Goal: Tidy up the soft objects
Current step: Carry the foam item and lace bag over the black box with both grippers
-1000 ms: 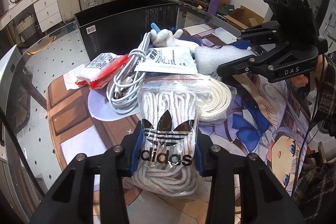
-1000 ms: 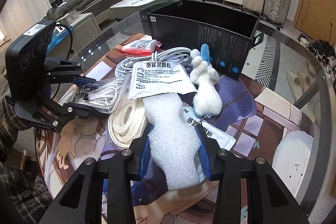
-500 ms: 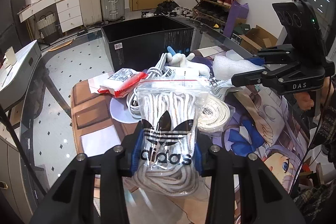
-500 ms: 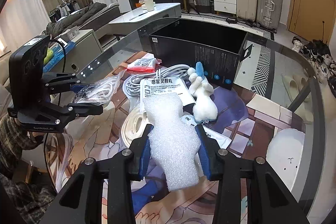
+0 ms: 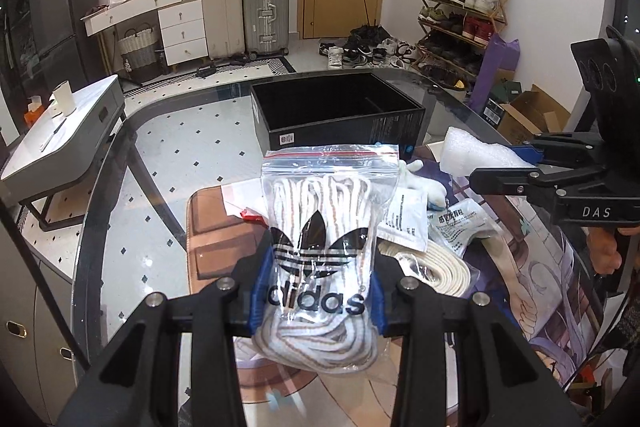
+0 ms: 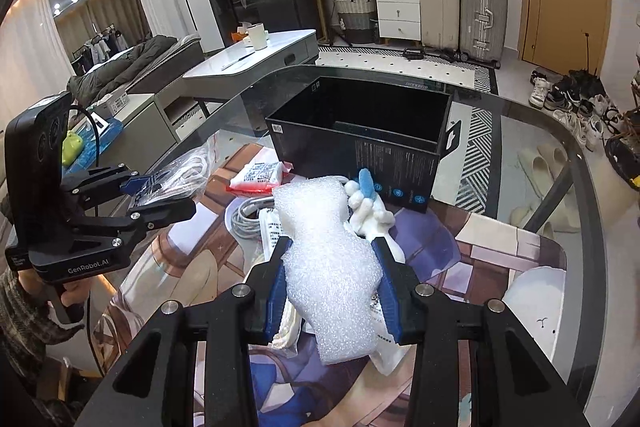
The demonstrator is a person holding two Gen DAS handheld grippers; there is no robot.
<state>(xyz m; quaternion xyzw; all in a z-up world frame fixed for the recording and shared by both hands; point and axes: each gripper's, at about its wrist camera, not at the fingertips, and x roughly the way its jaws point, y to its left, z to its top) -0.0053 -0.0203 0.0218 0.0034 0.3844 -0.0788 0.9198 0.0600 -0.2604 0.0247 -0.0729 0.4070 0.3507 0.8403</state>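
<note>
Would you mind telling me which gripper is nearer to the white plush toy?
Right. The right gripper, shut on foam, hovers just beside the plush toy; the left gripper, holding laces, is farther back.

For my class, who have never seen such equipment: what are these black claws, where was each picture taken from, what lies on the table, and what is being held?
There is no robot here. A person holds a hand-operated claw in each hand, and each claw has a wide-angle camera looking forward along its two fingers, so each picture shows its own claw at the bottom and the other claw at the side.

In the left camera's picture, the left gripper is shut on a clear bag of laces printed with "adidas". In the right camera's picture, the right gripper is shut on a white foam sheet. Both are held above the table.

On the glass table lies a picture mat with an open black box, a white plush toy, a grey cable, a red-and-white packet, printed sachets and a coiled cream strap.
</note>
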